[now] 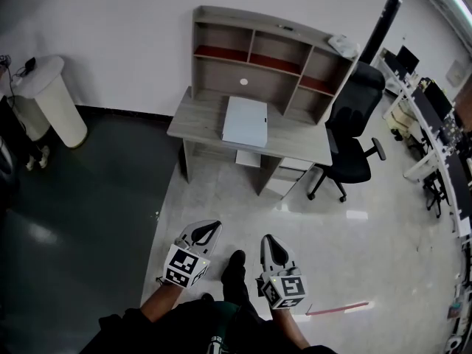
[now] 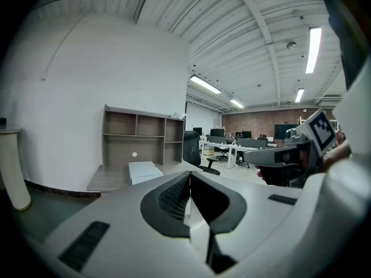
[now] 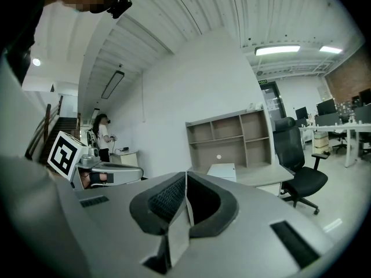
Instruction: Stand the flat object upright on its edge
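Note:
A flat white box (image 1: 245,122) lies on its broad face on the grey desk (image 1: 199,120), in front of the shelf hutch; it shows small in the left gripper view (image 2: 144,171) and in the right gripper view (image 3: 222,171). Both grippers hang low near my body, well short of the desk. My left gripper (image 1: 207,231) is shut with nothing in it, jaws pressed together (image 2: 189,178). My right gripper (image 1: 272,246) is shut and empty too (image 3: 185,181).
A black office chair (image 1: 355,137) stands right of the desk. A white cylindrical stand (image 1: 50,98) is at the far left by the wall. Rows of office desks (image 1: 439,135) fill the right side. A person (image 3: 102,135) stands far off by the wall.

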The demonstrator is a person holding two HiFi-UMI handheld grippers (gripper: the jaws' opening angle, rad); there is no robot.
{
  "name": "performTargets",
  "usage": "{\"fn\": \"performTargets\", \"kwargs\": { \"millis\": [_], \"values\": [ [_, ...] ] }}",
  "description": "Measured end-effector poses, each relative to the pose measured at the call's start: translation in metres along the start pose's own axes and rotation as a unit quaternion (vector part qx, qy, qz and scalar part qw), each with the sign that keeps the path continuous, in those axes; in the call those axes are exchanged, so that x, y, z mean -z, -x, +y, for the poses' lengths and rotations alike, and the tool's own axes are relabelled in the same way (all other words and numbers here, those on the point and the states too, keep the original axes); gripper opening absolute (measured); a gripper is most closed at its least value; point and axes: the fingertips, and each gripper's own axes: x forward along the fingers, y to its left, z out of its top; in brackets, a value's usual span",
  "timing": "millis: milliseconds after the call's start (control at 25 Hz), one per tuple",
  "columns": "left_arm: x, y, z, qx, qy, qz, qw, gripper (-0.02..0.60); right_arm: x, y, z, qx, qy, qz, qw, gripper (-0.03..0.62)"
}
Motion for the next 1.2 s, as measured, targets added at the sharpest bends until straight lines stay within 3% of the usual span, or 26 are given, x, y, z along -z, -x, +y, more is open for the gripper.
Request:
{"fn": "performTargets", "kwargs": {
  "millis": [400, 680, 840, 1040, 1200],
  "values": [
    [-0.026, -0.113, 0.067, -0.02, 0.001, 0.011, 0.9997, 0.011, -0.028, -0.119, -0.08, -0.019, -0.006, -0.003, 1.0, 0.035],
    [-0.059, -0.203, 0.119, -0.044, 0.001, 0.012, 0.9989, 0.011, -0.072, -0.207, -0.157, -0.035, -0.009, -0.012, 0.999, 0.035],
    [-0.073, -0.232, 0.152, -0.067, 0.006, 0.005, 0.9977, 0.011, -0.084, -0.249, -0.178, -0.051, 0.002, -0.011, 0.999, 0.035],
    [-0.084, -0.265, 0.195, -0.082, 0.014, 0.002, 0.9966, 0.011, -0.096, -0.302, -0.193, -0.048, 0.058, -0.015, 0.997, 0.034],
    [-0.082, -0.303, 0.244, -0.084, 0.025, 0.0, 0.9962, 0.011, -0.093, -0.36, -0.198, -0.068, 0.048, 0.002, 0.996, 0.034]
  ]
}}
